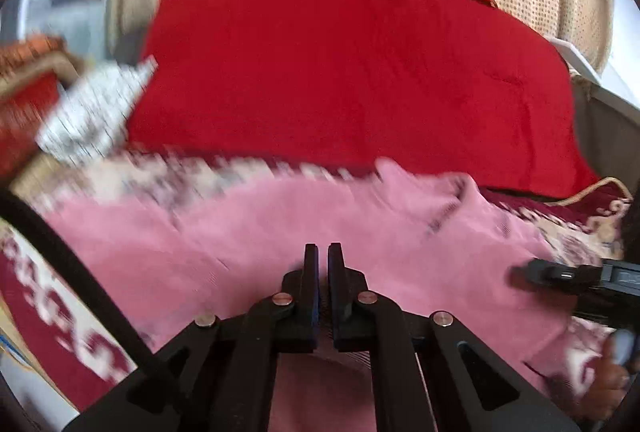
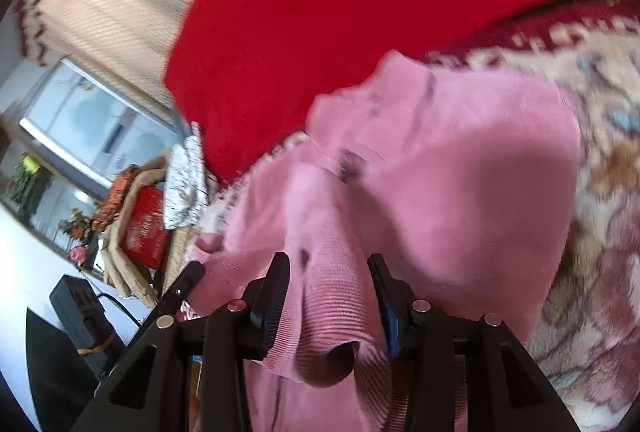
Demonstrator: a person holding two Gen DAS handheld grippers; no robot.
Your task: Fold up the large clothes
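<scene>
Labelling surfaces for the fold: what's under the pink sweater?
The pink sweater lies on a red and cream patterned blanket, which shows past its edges. A plain red blanket lies behind it. What sits directly beneath the sweater is covered.

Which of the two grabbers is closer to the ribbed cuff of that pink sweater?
The right. The right gripper has the ribbed cuff bunched between its jaws. The left gripper is shut over the sweater's smooth body.

No text can be read. The red box [image 2: 145, 228], at about nine o'clock in the right wrist view, carries pale markings, but they are too blurred to make out.
</scene>
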